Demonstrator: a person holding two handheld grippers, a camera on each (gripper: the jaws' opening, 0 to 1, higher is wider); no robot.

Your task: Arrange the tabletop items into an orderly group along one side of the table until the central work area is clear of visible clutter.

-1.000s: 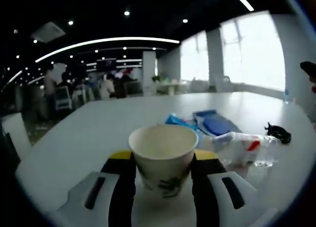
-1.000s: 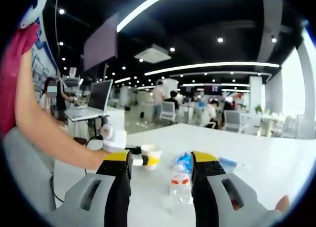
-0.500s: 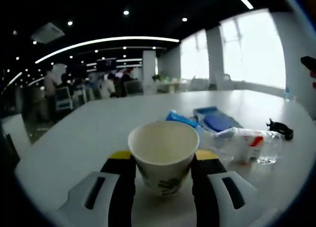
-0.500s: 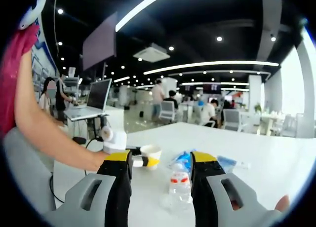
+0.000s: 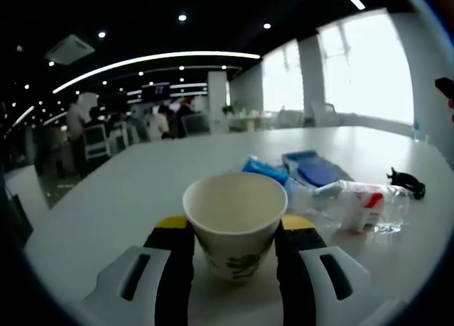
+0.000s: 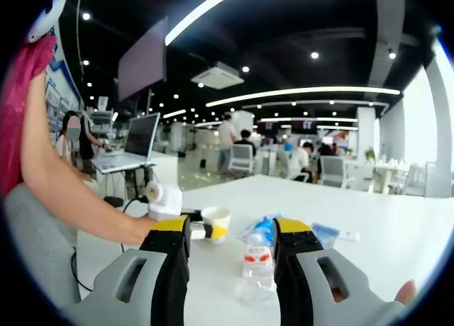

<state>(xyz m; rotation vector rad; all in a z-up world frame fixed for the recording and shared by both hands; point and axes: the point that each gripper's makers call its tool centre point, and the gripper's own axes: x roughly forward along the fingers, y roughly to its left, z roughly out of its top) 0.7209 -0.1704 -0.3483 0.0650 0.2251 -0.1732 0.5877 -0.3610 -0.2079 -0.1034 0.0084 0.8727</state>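
Note:
A white paper cup (image 5: 235, 230) with a dark print sits between the yellow-tipped jaws of my left gripper (image 5: 235, 225), which is shut on it; the cup looks empty. In the right gripper view the same cup (image 6: 216, 222) shows at the left gripper's tip, over the white table (image 6: 376, 223). A clear plastic bottle (image 5: 360, 204) with a red-and-white label lies on its side to the right of the cup. My right gripper (image 6: 231, 228) stands open, and the bottle (image 6: 257, 267) lies beyond its jaws, untouched. Blue packets (image 5: 267, 170) lie behind the cup.
A blue pouch (image 5: 312, 171) and a small black item (image 5: 406, 183) lie further along the table (image 5: 128, 191). A person's bare arm (image 6: 78, 198) reaches in at the left. A laptop (image 6: 135, 145), chairs and people are beyond the table's far edge.
The left gripper keeps its hold on the cup. Both views have drifted only slightly; the bottle and packets lie where they were.

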